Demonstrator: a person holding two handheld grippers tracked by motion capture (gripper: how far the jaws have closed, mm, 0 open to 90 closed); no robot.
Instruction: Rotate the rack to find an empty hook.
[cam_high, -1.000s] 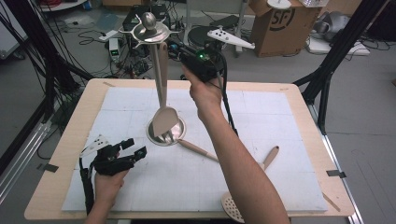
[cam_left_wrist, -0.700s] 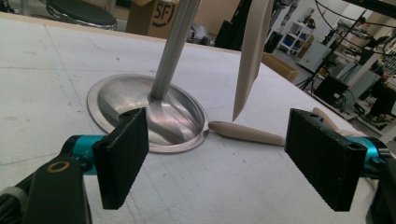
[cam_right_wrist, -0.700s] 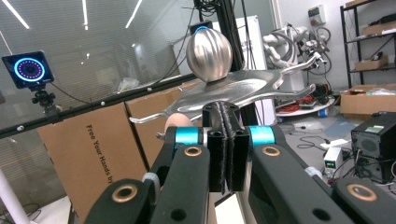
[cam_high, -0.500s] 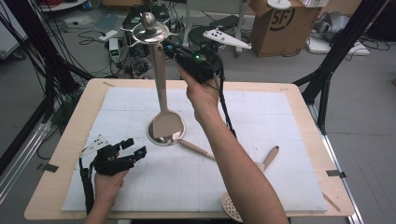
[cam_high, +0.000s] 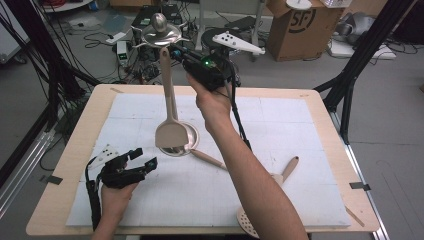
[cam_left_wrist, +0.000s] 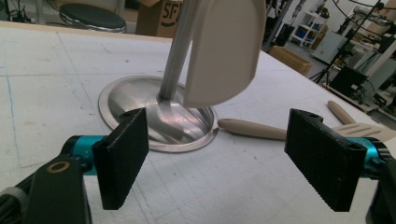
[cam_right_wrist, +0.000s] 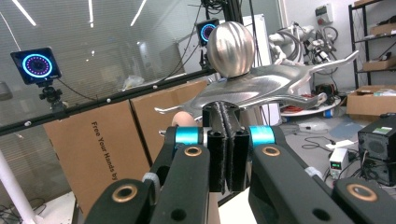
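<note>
Right gripper (cam_right_wrist: 227, 154): clenched on the spatula (cam_high: 168, 107) handle beside the rack top (cam_right_wrist: 261, 86).
Left gripper (cam_left_wrist: 224, 163): released, facing the rack base (cam_left_wrist: 154, 116).
Around: slotted turner (cam_high: 265, 200) on the table (cam_high: 320, 100).

Closed tool (cam_right_wrist: 228, 140), steel rack top (cam_right_wrist: 261, 88), cardboard box (cam_right_wrist: 100, 154)

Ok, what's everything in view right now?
utensil rack: 1, silver, base on the mat's middle
spatula: 1, beige, hanging upright beside the rack's pole, blade just above the base
loose handle: 1, beige, lying on the mat against the base; its head is hidden
slotted utensil: beige, at the mat's near edge, partly under the forearm; one piece or two, cannot tell
mat: 1, white, covering the table
table: 1, light wood
cardboard box: 1, brown, on the floor behind
left tool: black, open, low over the mat's near left
right tool: black, shut on the spatula's top end, by the rack's hooks
</note>
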